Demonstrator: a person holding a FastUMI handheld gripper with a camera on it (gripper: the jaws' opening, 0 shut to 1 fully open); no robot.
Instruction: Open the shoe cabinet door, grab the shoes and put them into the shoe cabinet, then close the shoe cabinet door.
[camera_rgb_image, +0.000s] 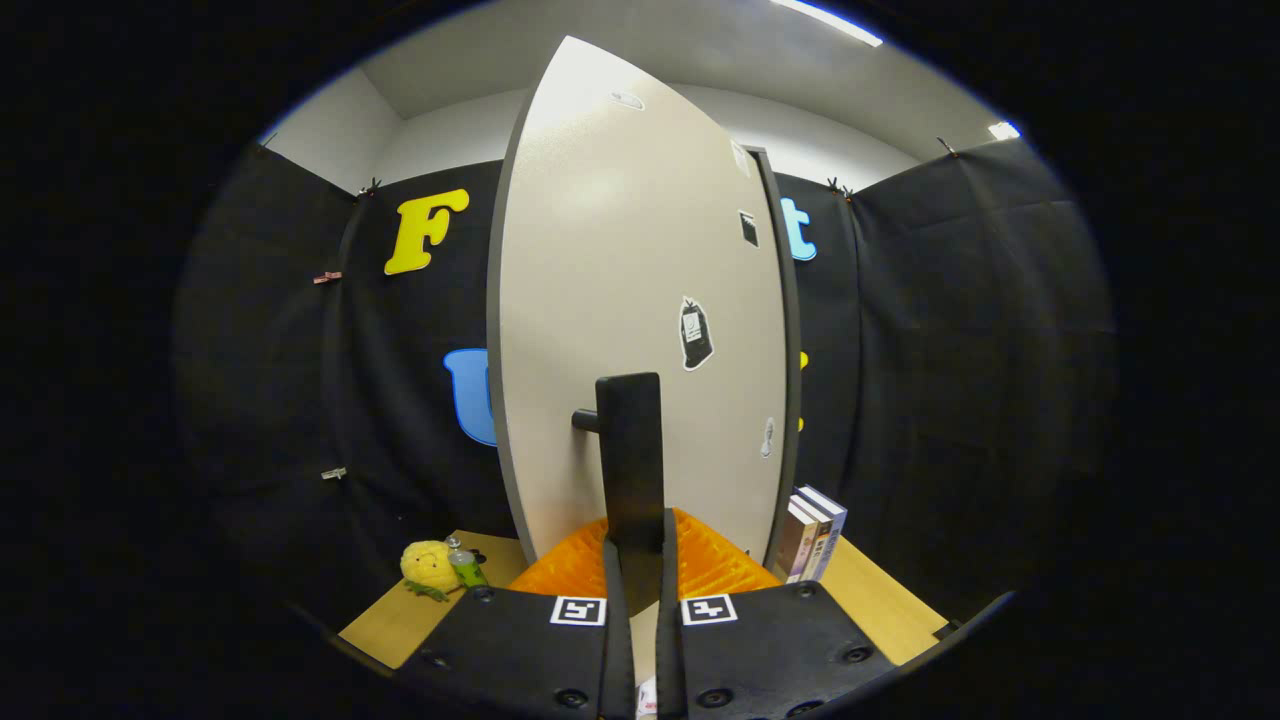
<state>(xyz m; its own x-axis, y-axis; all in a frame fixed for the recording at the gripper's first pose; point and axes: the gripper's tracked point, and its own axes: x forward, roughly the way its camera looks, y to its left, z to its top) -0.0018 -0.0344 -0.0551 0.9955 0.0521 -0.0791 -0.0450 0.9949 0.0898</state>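
Two fingers of gripper closing nearly together on door handle, both seeming to press it, for swinging door. Cabinet standing mid-table, books beside. Shoes unseen.

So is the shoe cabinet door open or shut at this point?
Cannot tell. The door faces the camera and the cabinet body is hidden. The gripper is closed on the door's black handle.
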